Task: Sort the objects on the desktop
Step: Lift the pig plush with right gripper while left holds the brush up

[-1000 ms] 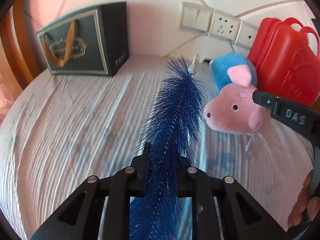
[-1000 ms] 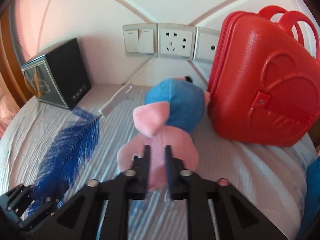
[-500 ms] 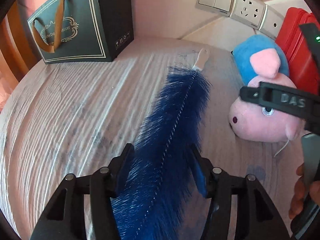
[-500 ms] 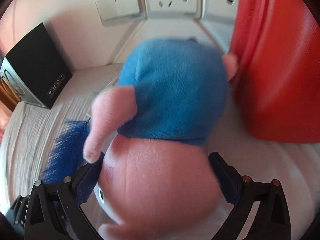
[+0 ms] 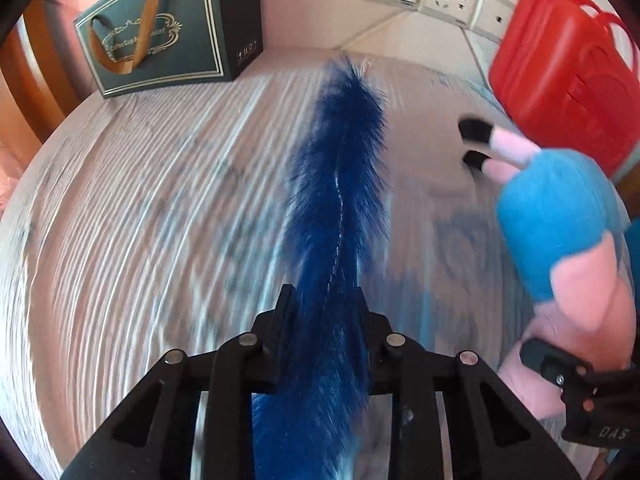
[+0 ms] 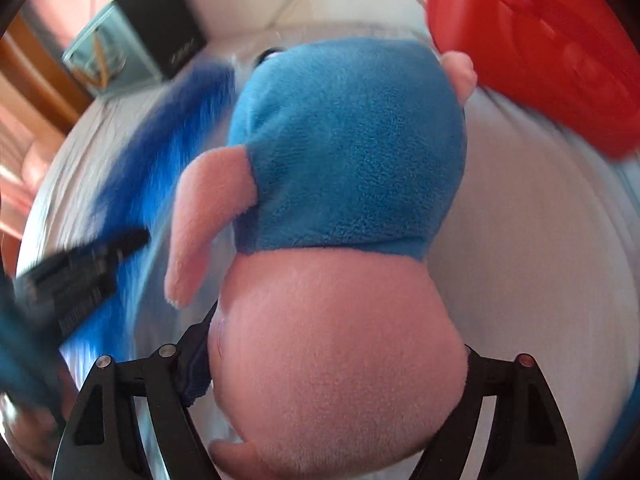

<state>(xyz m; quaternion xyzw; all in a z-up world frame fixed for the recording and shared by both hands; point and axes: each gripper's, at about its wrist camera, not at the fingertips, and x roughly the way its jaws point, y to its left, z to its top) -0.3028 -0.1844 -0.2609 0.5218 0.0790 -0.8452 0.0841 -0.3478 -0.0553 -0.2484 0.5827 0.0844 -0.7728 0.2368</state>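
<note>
Striped tabletop (image 5: 140,220) under both: left gripper (image 5: 324,304), jaws closing, pinches the blue feather duster (image 5: 340,168) mid-table, while right gripper (image 6: 332,364), jaws closing, squeezes the pink plush pig (image 6: 340,240) near the right edge by a red case (image 5: 560,80).

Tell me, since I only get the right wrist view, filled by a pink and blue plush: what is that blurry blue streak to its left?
Observer: A long blue bristle brush with a wire spine. The left gripper is closing on it.
Operator: Does my plush have feet?
Observer: Yes, two black feet, near the red case.
Operator: Anything on top of that case?
Observer: Loop handles.
</note>
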